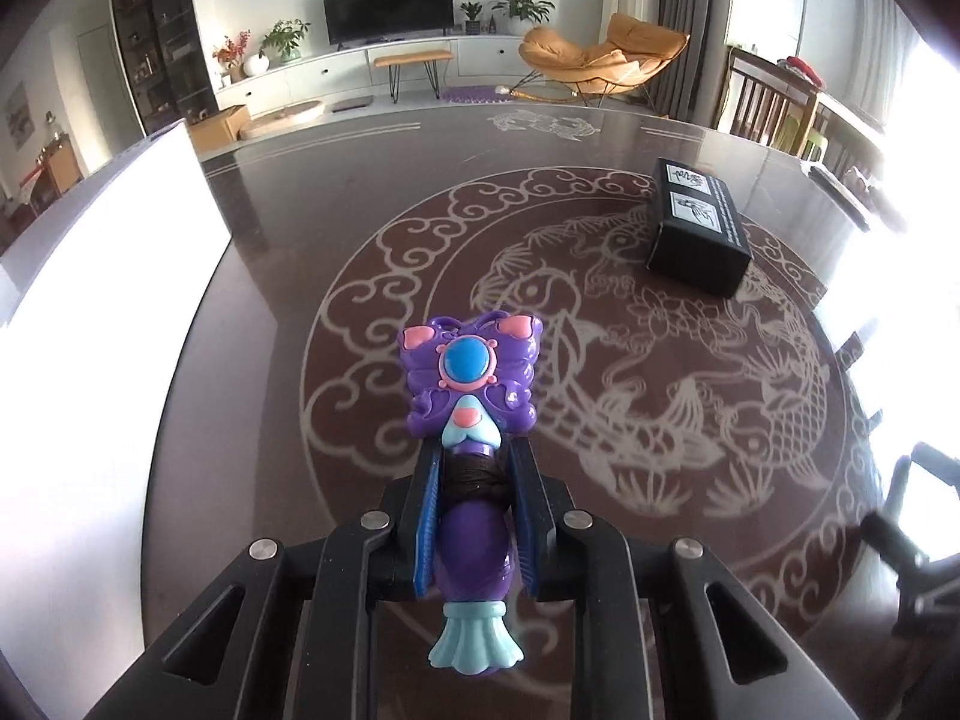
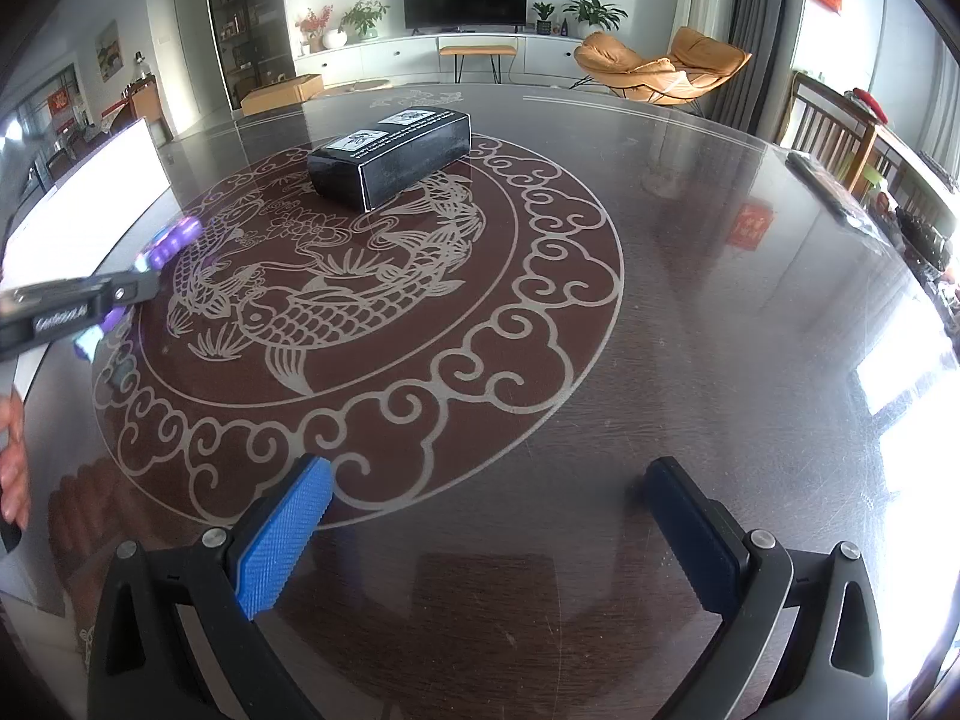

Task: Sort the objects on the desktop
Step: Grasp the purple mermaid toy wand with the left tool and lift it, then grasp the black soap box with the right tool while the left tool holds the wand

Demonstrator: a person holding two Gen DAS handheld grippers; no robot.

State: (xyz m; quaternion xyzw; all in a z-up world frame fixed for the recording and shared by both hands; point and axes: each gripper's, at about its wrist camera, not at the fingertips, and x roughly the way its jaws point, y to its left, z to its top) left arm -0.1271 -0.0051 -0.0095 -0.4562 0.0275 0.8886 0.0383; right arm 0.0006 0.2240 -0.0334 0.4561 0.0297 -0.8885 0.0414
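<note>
A purple butterfly-shaped toy wand [image 1: 471,366] with a blue gem and a pale blue tail runs lengthwise between the fingers of my left gripper [image 1: 477,456], which is shut on its dark-wrapped neck. The right wrist view shows the same toy [image 2: 174,243] at the far left, low over the table, sticking out of the left gripper [image 2: 138,285]. My right gripper [image 2: 489,474] stands open over the near part of the table, with nothing between its blue pads [image 2: 288,534]. A black rectangular box [image 1: 699,228] with white labels lies on the table's koi pattern.
The round dark table [image 2: 690,300] has a glossy top with a pale koi and cloud design. A white flat-sided box [image 1: 108,300] stands at its left edge. A person's hand [image 2: 12,462] shows at the left border. Chairs stand at the right, and a living room lies beyond.
</note>
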